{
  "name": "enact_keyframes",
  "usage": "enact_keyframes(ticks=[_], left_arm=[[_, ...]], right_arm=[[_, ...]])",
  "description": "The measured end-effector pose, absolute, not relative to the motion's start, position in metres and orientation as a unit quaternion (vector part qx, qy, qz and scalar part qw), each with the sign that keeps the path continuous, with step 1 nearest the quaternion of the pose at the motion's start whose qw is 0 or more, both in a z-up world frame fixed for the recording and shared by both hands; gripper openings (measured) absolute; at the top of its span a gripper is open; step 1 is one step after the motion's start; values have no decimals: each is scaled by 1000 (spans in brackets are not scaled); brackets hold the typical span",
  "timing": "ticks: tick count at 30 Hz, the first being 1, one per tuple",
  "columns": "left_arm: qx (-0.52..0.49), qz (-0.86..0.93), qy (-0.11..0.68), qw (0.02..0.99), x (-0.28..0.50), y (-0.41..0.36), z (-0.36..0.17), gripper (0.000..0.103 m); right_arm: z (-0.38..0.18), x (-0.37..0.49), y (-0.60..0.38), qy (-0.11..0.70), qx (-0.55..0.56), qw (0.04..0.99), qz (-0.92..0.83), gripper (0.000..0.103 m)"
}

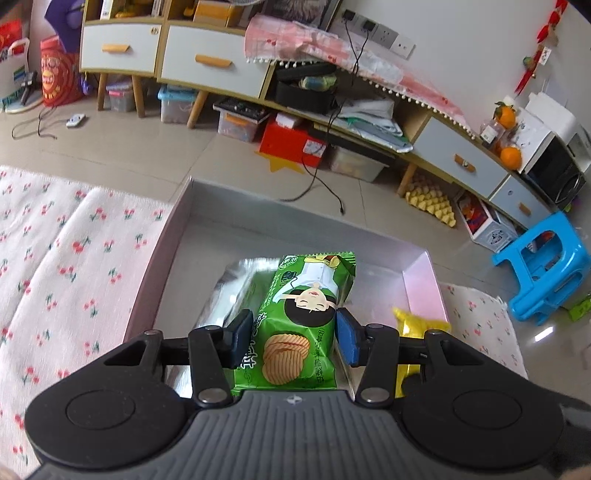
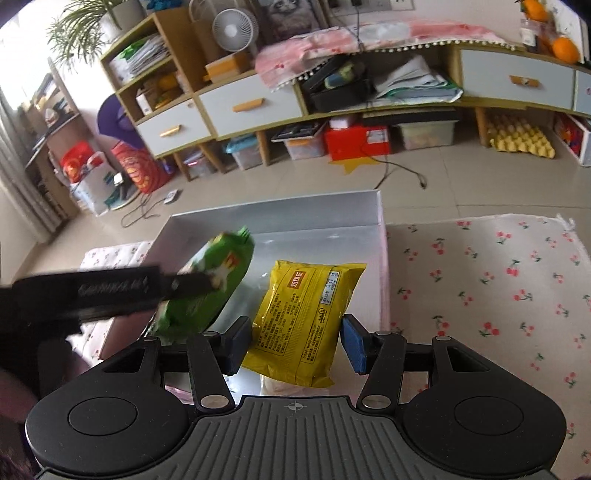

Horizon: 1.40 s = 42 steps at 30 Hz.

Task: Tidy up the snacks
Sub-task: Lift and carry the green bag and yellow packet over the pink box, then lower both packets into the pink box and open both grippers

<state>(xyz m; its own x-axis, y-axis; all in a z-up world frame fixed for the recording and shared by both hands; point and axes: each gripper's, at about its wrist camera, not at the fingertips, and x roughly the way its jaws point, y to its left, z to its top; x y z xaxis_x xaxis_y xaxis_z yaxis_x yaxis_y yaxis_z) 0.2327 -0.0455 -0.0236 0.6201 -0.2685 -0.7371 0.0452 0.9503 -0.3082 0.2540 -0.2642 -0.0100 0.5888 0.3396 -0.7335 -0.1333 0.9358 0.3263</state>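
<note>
Left gripper jaws clamp the green chip packet by its sides, keeping it lengthwise over the open box. Right gripper jaws clamp the yellow snack packet alongside, so both should land inside as neighbours.

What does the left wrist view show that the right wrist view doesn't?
Only the left wrist view shows the blue stool and the front of the green snack pack, with its cartoon figure, between the left hand-held gripper pads. Only the right wrist view shows the white fan, the plant, and the yellow snack pack's printed back. Both show the two packs over the grey box and the cherry-print cloth.
</note>
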Motion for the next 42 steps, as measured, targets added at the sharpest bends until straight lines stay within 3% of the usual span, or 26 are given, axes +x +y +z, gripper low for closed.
enact_keyframes(ticks=[15, 18, 21, 24, 36, 42], left_arm=[[-78, -66, 407, 908, 254, -55, -30, 47], [-83, -79, 412, 904, 256, -54, -30, 56], [-73, -85, 409, 906, 255, -55, -26, 66], [-63, -90, 407, 907, 251, -55, -22, 74], [-49, -86, 400, 911, 215, -41, 12, 87], [-44, -86, 391, 915, 191, -29, 25, 93]], right_arm=[[-26, 261, -276, 436, 153, 878, 124, 53], [-25, 259, -279, 431, 162, 879, 125, 55], [-23, 259, -284, 430, 181, 875, 128, 69], [-18, 258, -288, 426, 204, 871, 134, 70], [18, 230, -279, 427, 190, 876, 116, 74], [44, 206, -264, 421, 169, 883, 123, 80]])
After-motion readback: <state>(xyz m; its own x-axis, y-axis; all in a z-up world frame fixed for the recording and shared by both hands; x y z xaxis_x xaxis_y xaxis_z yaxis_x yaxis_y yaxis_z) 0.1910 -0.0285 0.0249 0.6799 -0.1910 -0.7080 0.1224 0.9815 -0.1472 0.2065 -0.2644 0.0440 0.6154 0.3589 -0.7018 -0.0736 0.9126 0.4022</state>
